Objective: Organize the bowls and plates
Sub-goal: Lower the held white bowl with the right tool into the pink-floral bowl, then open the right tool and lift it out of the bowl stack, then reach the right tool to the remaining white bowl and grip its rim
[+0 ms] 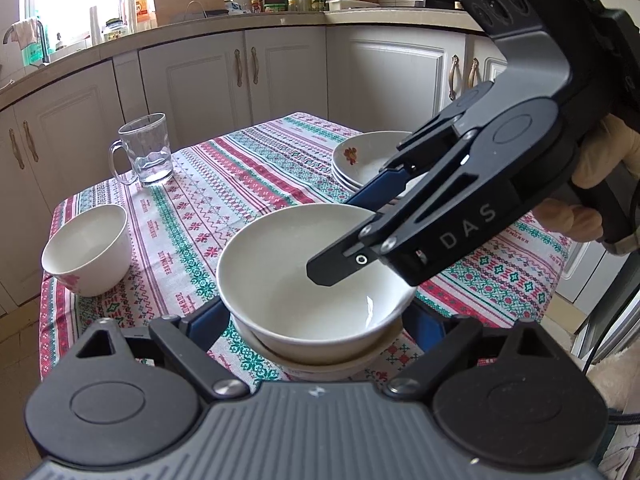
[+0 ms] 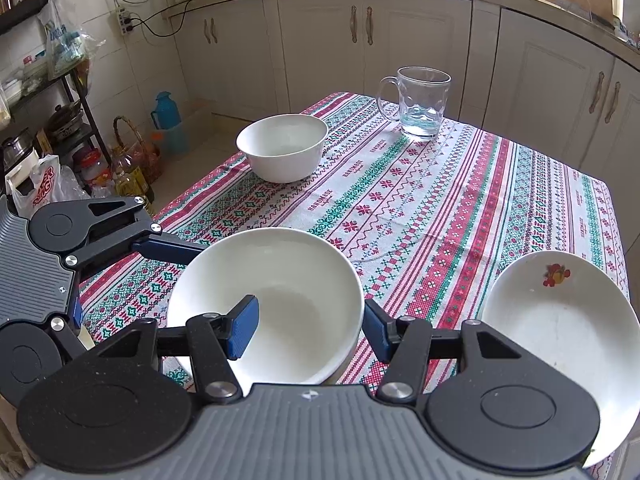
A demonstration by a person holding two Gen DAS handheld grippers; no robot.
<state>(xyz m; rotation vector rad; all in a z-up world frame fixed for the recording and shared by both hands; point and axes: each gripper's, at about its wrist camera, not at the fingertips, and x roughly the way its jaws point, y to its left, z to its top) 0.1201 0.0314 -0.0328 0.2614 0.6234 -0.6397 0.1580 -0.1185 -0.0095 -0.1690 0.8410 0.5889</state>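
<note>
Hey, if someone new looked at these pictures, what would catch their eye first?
The large white bowl near the table's front edge, stacked on another dish, with the right gripper clamped over its rim. Behind it lie the bright patterned tablecloth, a glass mug and a smaller white bowl.

Three bowls (image 1: 316, 276) – three stacked plates (image 1: 360, 160) – one glass mug (image 1: 146, 150).

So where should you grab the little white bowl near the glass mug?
Probably its rim, coming down from above: one finger inside, one outside. The small white bowl stands upright and open-mouthed on the patterned tablecloth, apart from the clear glass mug, and its round wall looks wide to straddle.
</note>
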